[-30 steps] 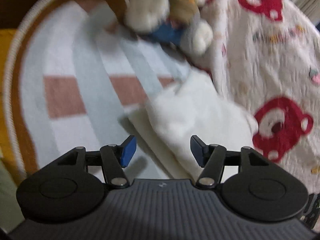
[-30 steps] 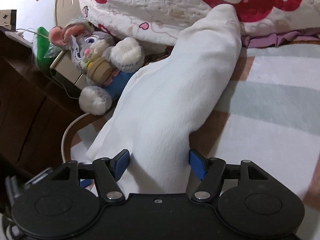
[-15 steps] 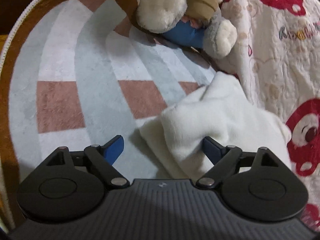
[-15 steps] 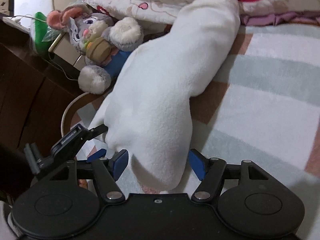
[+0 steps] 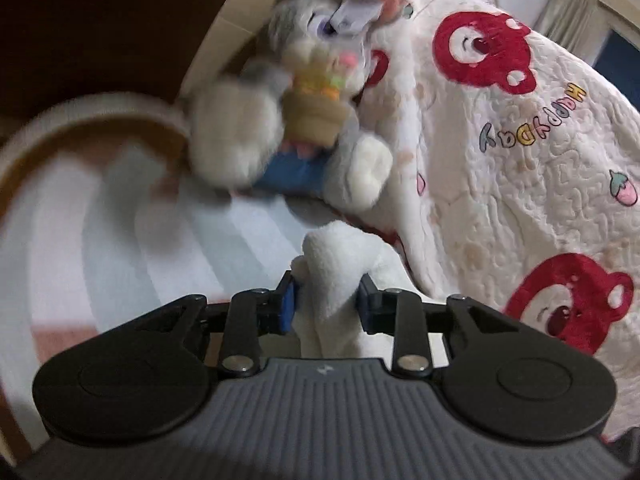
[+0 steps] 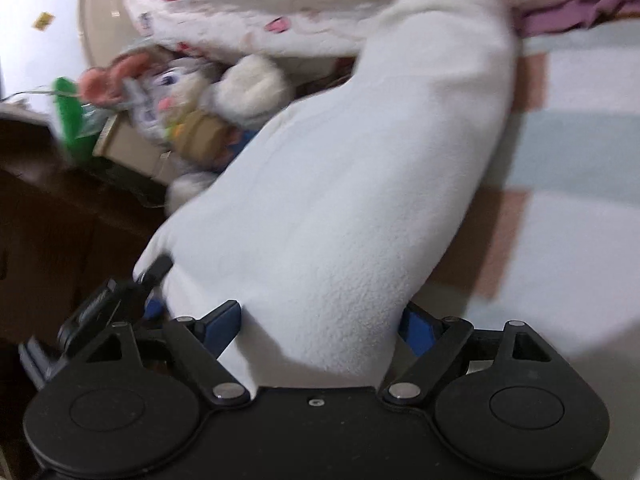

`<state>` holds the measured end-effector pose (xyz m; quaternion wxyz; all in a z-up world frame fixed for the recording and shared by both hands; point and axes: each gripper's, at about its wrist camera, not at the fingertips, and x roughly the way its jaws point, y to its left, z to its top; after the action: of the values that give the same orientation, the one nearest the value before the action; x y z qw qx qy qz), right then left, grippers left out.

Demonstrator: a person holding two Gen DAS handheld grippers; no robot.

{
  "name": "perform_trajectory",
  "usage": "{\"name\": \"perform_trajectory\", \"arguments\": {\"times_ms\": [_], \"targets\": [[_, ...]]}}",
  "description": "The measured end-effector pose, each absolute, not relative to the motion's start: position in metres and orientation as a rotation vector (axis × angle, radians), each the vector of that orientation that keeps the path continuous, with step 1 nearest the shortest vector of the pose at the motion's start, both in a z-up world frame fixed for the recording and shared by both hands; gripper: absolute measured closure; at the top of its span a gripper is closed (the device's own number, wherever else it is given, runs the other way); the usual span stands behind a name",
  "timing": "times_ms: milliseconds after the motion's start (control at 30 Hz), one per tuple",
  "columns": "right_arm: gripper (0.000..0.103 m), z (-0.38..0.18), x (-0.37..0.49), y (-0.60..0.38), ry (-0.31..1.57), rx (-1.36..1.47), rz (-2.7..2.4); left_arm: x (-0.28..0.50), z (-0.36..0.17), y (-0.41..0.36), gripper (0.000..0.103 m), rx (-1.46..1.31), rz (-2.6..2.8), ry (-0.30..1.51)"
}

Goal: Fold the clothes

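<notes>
1. The left gripper (image 5: 326, 302) has its blue pads closed in on a bunched fold of white fleece garment (image 5: 332, 276), one pad pressing each side.
2. The right gripper (image 6: 320, 320) has its jaws spread wide, with the same garment's broad edge lying between the blue pads (image 6: 222, 322).
3. In the right wrist view, the left gripper sits low at the left, just beside the right one.

Both wrist views sit low and close, sharing the white fleece garment (image 5: 340, 276) (image 6: 360, 200) and plush rabbit (image 5: 304, 100) (image 6: 192, 120).
</notes>
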<state>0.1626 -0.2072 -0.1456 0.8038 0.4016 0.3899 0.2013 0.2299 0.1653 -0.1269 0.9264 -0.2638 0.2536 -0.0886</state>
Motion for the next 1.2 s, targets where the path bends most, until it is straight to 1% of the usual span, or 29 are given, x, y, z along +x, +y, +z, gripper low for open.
{"name": "perform_trajectory", "arguments": {"times_ms": [67, 100, 133, 200, 233, 300, 367, 400, 467, 500, 567, 667, 767, 800, 867, 933, 967, 1033, 1133, 1200], "targets": [[0.02, -0.148, 0.16, -0.195, 0.867, 0.814, 0.455, 0.236, -0.148, 0.176, 0.068, -0.545, -0.065, 0.611], [0.021, -0.149, 0.16, -0.189, 0.891, 0.774, 0.458, 0.237, -0.161, 0.181, 0.074, -0.534, 0.004, 0.656], [0.021, -0.15, 0.157, -0.187, 0.893, 0.747, 0.473, 0.235, -0.165, 0.183, 0.074, -0.475, 0.067, 0.65], [0.021, -0.147, 0.15, -0.193, 0.882, 0.719, 0.486, 0.228, -0.152, 0.174, 0.075, -0.292, 0.143, 0.583], [0.021, -0.145, 0.146, -0.2, 0.87, 0.719, 0.484, 0.224, -0.14, 0.17, 0.075, -0.242, 0.139, 0.546], [0.021, -0.139, 0.139, -0.214, 0.846, 0.718, 0.479, 0.212, -0.115, 0.165, 0.071, -0.29, 0.029, 0.465], [0.021, -0.137, 0.145, -0.24, 0.793, 0.829, 0.395, 0.205, -0.098, 0.151, 0.067, -0.332, -0.119, 0.433], [0.021, -0.135, 0.148, -0.253, 0.766, 0.885, 0.352, 0.204, -0.098, 0.138, 0.062, -0.331, -0.202, 0.47], [0.021, -0.133, 0.154, -0.279, 0.708, 0.994, 0.265, 0.204, -0.1, 0.106, 0.061, -0.322, -0.374, 0.571], [0.021, -0.131, 0.157, -0.292, 0.678, 1.047, 0.221, 0.202, -0.109, 0.096, 0.061, -0.327, -0.417, 0.645], [0.021, -0.128, 0.179, -0.295, 0.69, 0.99, 0.179, 0.198, -0.134, 0.079, 0.061, -0.343, -0.47, 0.812], [0.021, -0.135, 0.21, -0.296, 0.792, 0.913, 0.148, 0.184, -0.153, 0.084, 0.059, -0.341, -0.487, 0.791], [0.022, -0.132, 0.226, -0.299, 0.754, 0.952, 0.118, 0.194, -0.157, 0.097, 0.059, -0.455, -0.484, 0.845], [0.022, -0.131, 0.231, -0.3, 0.741, 0.966, 0.109, 0.196, -0.157, 0.099, 0.061, -0.479, -0.472, 0.856], [0.022, -0.129, 0.242, -0.302, 0.714, 0.993, 0.089, 0.199, -0.158, 0.099, 0.062, -0.5, -0.45, 0.865], [0.022, -0.137, 0.258, -0.297, 0.803, 0.928, 0.06, 0.194, -0.159, 0.094, 0.063, -0.453, -0.449, 0.847], [0.031, -0.139, 0.263, -0.296, 0.827, 0.892, 0.051, 0.192, -0.158, 0.094, 0.063, -0.437, -0.449, 0.837], [0.06, -0.139, 0.265, -0.294, 0.841, 0.817, 0.041, 0.19, -0.157, 0.096, 0.063, -0.424, -0.446, 0.827], [0.063, -0.132, 0.254, -0.291, 0.81, 0.704, 0.035, 0.191, -0.158, 0.102, 0.063, -0.411, -0.434, 0.83], [0.062, -0.128, 0.246, -0.289, 0.789, 0.629, 0.032, 0.191, -0.16, 0.105, 0.064, -0.407, -0.409, 0.836]]}}
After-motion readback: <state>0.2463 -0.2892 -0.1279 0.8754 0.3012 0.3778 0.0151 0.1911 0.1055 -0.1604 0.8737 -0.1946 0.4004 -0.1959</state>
